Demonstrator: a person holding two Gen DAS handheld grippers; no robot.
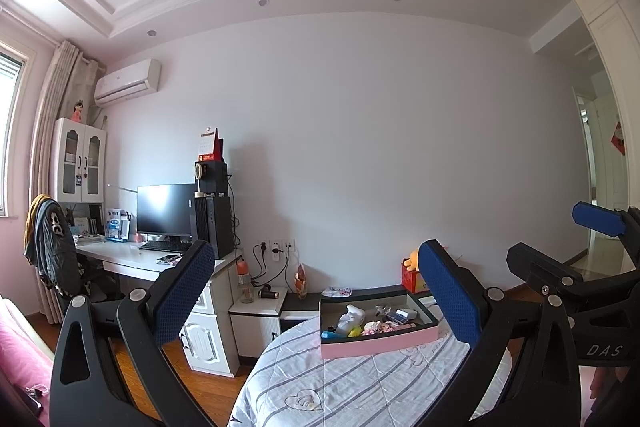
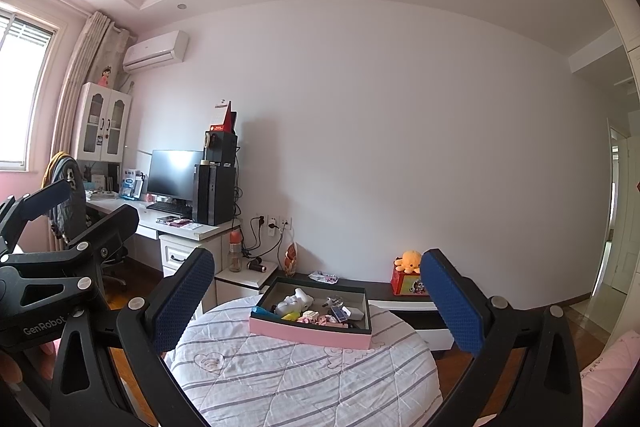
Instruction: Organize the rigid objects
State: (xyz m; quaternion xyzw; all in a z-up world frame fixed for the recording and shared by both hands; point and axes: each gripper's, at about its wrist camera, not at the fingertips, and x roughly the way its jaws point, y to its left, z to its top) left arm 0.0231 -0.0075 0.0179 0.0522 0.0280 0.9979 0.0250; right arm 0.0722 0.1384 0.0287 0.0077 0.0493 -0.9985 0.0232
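A pink box (image 1: 376, 343) with a dark inside sits on a round surface under a striped white quilt (image 1: 344, 383). It holds several small things, among them a white bottle (image 1: 350, 317) and a blue item (image 1: 398, 317). The box also shows in the right wrist view (image 2: 308, 334), with the white bottle (image 2: 294, 303). My left gripper (image 1: 320, 291) is open and empty, well short of the box. My right gripper (image 2: 318, 297) is open and empty too, held beside the left one. The right gripper's arm shows at the right edge of the left wrist view (image 1: 560, 279).
A white desk (image 2: 176, 227) with a monitor (image 2: 174, 174) and a black computer tower (image 2: 214, 193) stands at the left, with a chair (image 1: 52, 247). A low dark shelf (image 2: 380, 289) by the wall carries an orange plush toy (image 2: 410, 261) on a red box.
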